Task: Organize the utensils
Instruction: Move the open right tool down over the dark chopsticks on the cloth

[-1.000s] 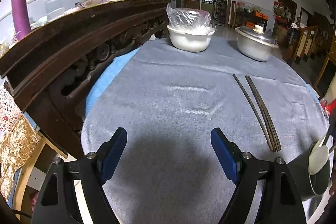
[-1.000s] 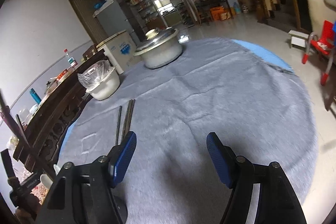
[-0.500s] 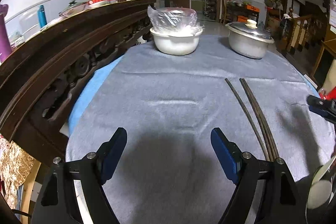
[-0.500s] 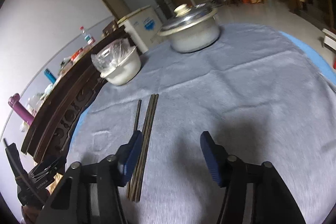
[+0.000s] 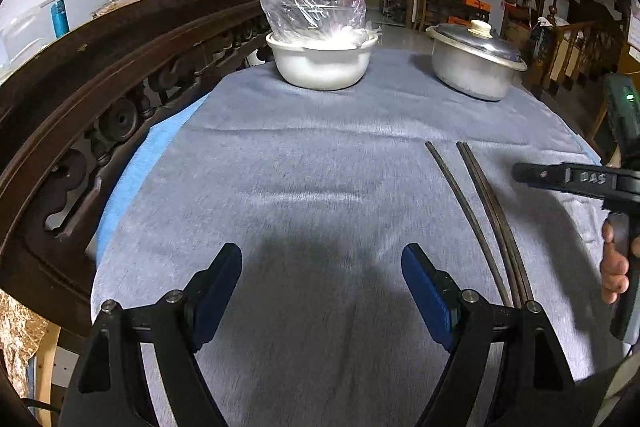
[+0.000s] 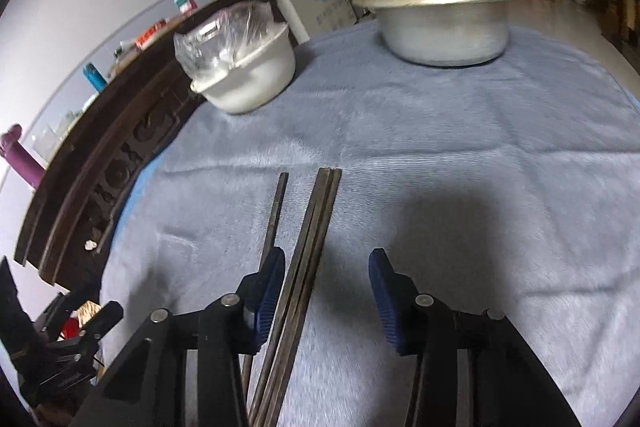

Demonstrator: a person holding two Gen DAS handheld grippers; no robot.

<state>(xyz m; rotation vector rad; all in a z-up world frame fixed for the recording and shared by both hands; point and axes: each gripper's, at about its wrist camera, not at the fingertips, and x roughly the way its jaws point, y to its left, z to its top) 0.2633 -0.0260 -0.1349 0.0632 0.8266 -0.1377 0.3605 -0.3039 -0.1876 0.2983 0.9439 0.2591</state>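
Grey cloth (image 5: 320, 187) over a round table, dining room behind, carved dark wooden rail (image 5: 100, 87) curving along the 9 to 11 o'clock edge. Step in hand, by judgement: reaching for the dark chopsticks (image 6: 316, 223) to gather them, nothing gripped yet. Right gripper (image 6: 326, 291) spread wide and empty, hovering low over the sticks, the bundled ones running between its blue pads, close against the left pad (image 6: 270, 291); a single stick (image 6: 276, 211) lying just outside that pad, toward 10 o'clock, roughly parallel to the bundle. Left gripper (image 5: 322, 295) also wide apart and empty, poised over bare cloth, the same chopsticks (image 5: 492, 219) off at its 2 o'clock, well outside its reach. Next move, presumably: shift right so the bundle sits centred, lower to the cloth, close on the sticks without rolling them; stray stick needing a separate pick or a nudge inward. Thin, round-edged sticks on soft pile, likely to slip or splay if pinched off-centre. Farther off at 12 o'clock, white bowl (image 6: 248, 75) under a plastic bag and lidded metal pot (image 6: 444, 23), both well apart from the sticks and not obstructing. Receiving container not in view.
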